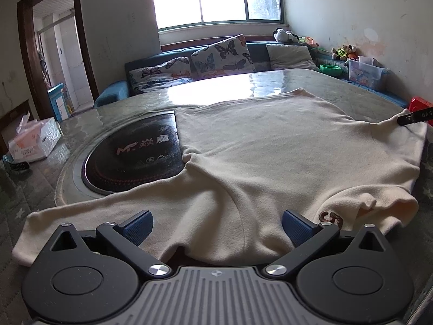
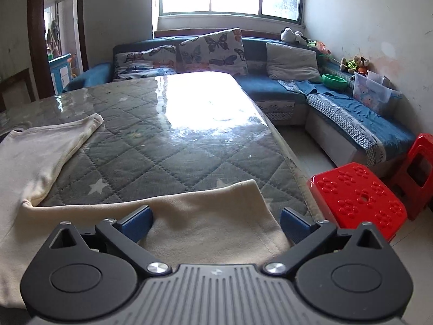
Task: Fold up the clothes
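Left gripper (image 1: 216, 226), right gripper (image 2: 215, 223): jaws spread wide.

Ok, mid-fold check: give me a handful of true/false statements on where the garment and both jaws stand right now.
1. Both grippers have their jaws open. True: the left gripper and right gripper each straddle cloth without pinching it.
2. The cream garment is already folded into a neat square. False: it lies spread out, with a sleeve stretched sideways.
3. The garment partly covers the round black cooktop. True.
4. The red stool stands on the table. False: it stands on the floor beside it.
5. A tissue box sits on the table. True.
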Demonstrator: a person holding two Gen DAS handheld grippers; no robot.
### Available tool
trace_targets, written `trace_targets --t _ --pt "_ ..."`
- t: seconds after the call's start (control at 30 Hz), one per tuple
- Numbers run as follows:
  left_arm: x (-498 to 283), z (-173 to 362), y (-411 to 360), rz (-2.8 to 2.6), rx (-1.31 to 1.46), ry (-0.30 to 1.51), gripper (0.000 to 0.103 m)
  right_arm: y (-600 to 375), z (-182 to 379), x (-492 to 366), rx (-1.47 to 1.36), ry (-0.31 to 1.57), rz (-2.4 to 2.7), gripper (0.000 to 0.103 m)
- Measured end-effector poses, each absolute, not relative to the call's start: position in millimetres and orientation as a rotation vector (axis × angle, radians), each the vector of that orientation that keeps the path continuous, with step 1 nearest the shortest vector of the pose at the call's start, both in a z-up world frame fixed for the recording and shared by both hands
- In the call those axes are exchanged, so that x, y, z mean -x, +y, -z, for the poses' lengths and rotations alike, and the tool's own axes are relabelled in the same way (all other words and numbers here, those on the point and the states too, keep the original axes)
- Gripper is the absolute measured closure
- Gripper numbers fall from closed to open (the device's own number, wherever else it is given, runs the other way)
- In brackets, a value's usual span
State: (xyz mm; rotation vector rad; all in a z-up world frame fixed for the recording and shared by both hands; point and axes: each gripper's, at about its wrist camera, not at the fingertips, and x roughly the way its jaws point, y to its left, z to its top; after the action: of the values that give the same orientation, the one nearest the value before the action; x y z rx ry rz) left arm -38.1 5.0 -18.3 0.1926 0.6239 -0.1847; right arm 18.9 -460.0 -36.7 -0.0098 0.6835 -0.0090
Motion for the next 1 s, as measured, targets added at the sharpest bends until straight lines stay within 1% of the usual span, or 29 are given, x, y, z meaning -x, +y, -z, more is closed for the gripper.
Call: trace_targets --t 0.17,0.27,0.47,0.53,0.7,0.8,0.87,1.0 --pt "45.0 11.9 9.7 0.171 -0.191 0.609 0.0 -461.4 37.2 -19.8 0.011 0.687 0.008 0.0" --pt "48.3 3.3 26.3 0.136 -0.146 0.597 0.0 -464.0 37.8 -20.6 -0.007 0.691 0.003 0.0" --pt "40.0 -5.5 82.5 -0.03 -0.002 0.613 0.002 -463.7 37.9 -19.9 -0.003 0.688 0.004 0.0" --pt "35.0 -3.9 102.8 -0.096 0.047 0.63 0.008 -463.9 37.9 -19.4 -0.004 0.688 0.004 0.0" --pt "30.4 7.0 143.2 -0.164 0.149 0.689 0.008 -464.0 37.6 -18.8 -0.003 0.688 0.004 0.0" --pt "29.8 9.8 149.6 -0.181 0.095 0.697 0.008 -464.1 37.8 -18.5 -0.004 0.688 0.003 0.0" --pt "25.3 10.4 149.7 -0.188 0.041 0.704 0.006 -464.1 37.7 -18.6 -0.005 0.689 0.003 0.0" --pt "8.4 8.2 159.3 -0.203 0.003 0.713 0.005 -463.9 37.4 -19.1 -0.005 0.69 0.004 0.0"
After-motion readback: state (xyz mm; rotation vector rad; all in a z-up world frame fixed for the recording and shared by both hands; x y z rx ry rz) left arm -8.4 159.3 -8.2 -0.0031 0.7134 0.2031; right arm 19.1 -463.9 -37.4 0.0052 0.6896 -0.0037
